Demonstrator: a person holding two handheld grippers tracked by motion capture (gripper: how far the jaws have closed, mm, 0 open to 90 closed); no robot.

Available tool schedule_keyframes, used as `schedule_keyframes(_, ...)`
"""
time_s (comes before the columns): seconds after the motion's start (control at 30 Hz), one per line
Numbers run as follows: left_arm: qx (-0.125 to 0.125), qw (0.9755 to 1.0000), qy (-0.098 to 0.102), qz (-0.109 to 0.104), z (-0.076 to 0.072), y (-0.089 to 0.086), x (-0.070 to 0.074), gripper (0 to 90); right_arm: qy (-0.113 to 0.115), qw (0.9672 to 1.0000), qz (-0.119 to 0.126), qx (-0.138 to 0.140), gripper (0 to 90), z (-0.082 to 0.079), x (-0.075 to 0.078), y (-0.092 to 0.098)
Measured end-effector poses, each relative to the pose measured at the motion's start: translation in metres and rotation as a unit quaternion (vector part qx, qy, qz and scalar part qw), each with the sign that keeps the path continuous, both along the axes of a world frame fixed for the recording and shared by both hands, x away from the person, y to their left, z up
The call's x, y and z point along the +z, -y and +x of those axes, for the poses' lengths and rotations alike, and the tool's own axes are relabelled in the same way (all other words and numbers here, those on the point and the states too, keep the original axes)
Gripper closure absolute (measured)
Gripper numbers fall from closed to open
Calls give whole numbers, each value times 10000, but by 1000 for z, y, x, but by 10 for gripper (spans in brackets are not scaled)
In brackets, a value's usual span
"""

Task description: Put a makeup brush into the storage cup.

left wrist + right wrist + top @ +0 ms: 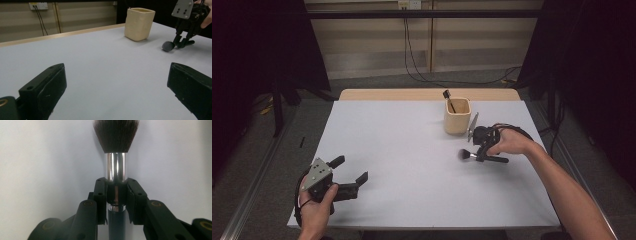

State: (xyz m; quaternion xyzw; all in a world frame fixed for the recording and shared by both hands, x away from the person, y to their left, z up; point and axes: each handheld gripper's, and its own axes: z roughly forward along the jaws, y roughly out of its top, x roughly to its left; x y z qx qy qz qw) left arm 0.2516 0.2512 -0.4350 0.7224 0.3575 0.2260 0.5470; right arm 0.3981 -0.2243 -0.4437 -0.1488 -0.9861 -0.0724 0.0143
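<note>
One makeup brush (116, 157) lay flat on the white table (402, 150), its dark bristle head pointing away from the right gripper (116, 195), whose two black jaws were clamped on the shiny metal ferrule just below the bristles. Gripping there, close to the heavier head rather than far down the handle, would probably keep the brush from swinging once lifted. In the high view the brush (472, 156) sat just in front of the cream-coloured holder (457, 116), which stood upright near the far edge with another dark-tipped brush (448, 98) already leaning inside, so the likely aim was to drop this one in beside it. The right hand (512, 142) came in from the side, bearing the gripper low and roughly level with the table, which suited picking up something lying flat. Well apart, near the front left corner, the left gripper (349, 170) rested in the left hand (317, 200) with its jaws spread wide and nothing between them, seemingly kept out of the way while the other worked.
</note>
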Motion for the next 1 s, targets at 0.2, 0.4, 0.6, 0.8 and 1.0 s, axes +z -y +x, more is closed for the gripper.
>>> schedule_keyframes(0.2, 5, 10000, 15, 16, 0, -1, 0, 24, 190, 9983, 372, -410, 728, 0, 9, 6)
schedule_keyframes(0.4, 73, 10000, 1, -43, 0, -2, 0, 24, 464, 9922, 803, -828, 728, -4, 20, 16)
schedule_keyframes(0.6, 58, 10000, 4, 8, 1, -1, 0, 24, 675, 9826, 1227, -1217, 727, -14, 26, 21)
schedule_keyframes(0.8, 108, 9999, -23, -45, 0, -2, 0, 24, 837, 9673, 1787, -1595, 727, -22, 29, 28)
schedule_keyframes(1.0, 118, 9999, -4, -57, 0, -3, 0, 24, 1049, 9467, 2432, -1834, 727, -27, 23, 33)
